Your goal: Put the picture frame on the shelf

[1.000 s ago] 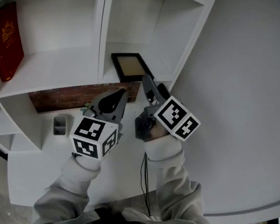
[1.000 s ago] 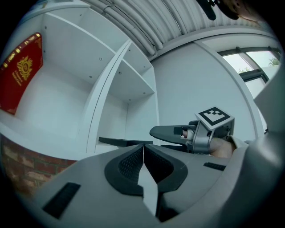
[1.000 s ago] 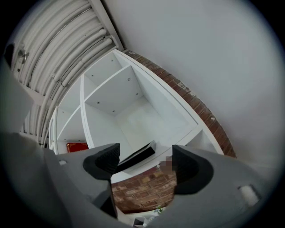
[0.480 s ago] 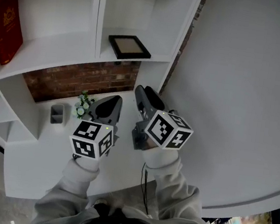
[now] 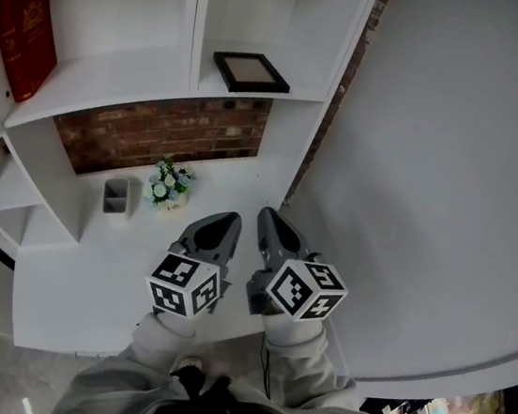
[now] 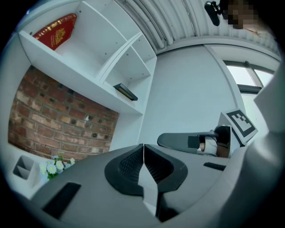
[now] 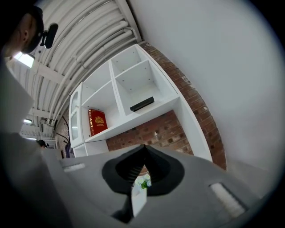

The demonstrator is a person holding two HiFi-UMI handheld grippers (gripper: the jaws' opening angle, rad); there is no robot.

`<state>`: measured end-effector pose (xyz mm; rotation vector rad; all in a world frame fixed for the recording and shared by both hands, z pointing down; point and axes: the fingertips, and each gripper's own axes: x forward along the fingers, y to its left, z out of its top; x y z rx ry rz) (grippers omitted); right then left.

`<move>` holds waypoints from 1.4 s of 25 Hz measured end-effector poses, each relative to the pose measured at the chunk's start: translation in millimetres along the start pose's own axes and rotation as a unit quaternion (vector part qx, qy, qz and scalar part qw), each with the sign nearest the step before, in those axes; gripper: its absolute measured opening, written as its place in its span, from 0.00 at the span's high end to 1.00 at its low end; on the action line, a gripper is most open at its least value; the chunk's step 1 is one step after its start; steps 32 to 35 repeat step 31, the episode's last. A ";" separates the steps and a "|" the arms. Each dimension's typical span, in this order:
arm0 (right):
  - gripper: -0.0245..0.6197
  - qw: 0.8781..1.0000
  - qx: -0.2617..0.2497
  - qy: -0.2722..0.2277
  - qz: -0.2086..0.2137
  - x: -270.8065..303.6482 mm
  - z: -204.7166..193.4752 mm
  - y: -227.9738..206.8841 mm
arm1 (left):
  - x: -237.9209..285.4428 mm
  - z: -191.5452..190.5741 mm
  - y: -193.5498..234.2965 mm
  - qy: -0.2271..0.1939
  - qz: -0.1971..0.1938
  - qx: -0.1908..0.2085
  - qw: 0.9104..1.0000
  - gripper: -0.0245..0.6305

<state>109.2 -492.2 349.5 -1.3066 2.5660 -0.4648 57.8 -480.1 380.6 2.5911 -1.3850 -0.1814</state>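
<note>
Right gripper clenched, jaws closing tip to tip, nothing between. Left gripper clenched too, empty. Both side by side, low over white desk. Picture frame flat on shelf, right compartment, up ahead, well apart from both; long side along shelf edge; right gripper slightly nearer. Placement looks done. Brick wall under shelf, plain white wall at right.

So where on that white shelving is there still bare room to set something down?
The upper shelf is bare between the red book and the divider. The counter is bare from the flowers to the side panel. Crowded: the picture frame takes much of its compartment, and the grey holder stands beside the flowers.
</note>
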 end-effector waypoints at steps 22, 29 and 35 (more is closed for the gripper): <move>0.96 0.997 0.072 -0.025 -0.009 -30.5 -32.8 15.4 | -32.8 -35.8 -0.9 0.012 -0.002 -0.015 1.000 0.95; 0.96 0.997 0.081 -0.020 -0.004 -28.8 -37.0 17.4 | -35.8 -35.8 5.2 0.013 0.010 -0.013 1.000 0.95; 0.96 0.996 0.085 -0.018 -0.003 -28.8 -39.2 17.7 | -36.8 -36.0 5.7 0.013 0.012 -0.013 1.000 0.95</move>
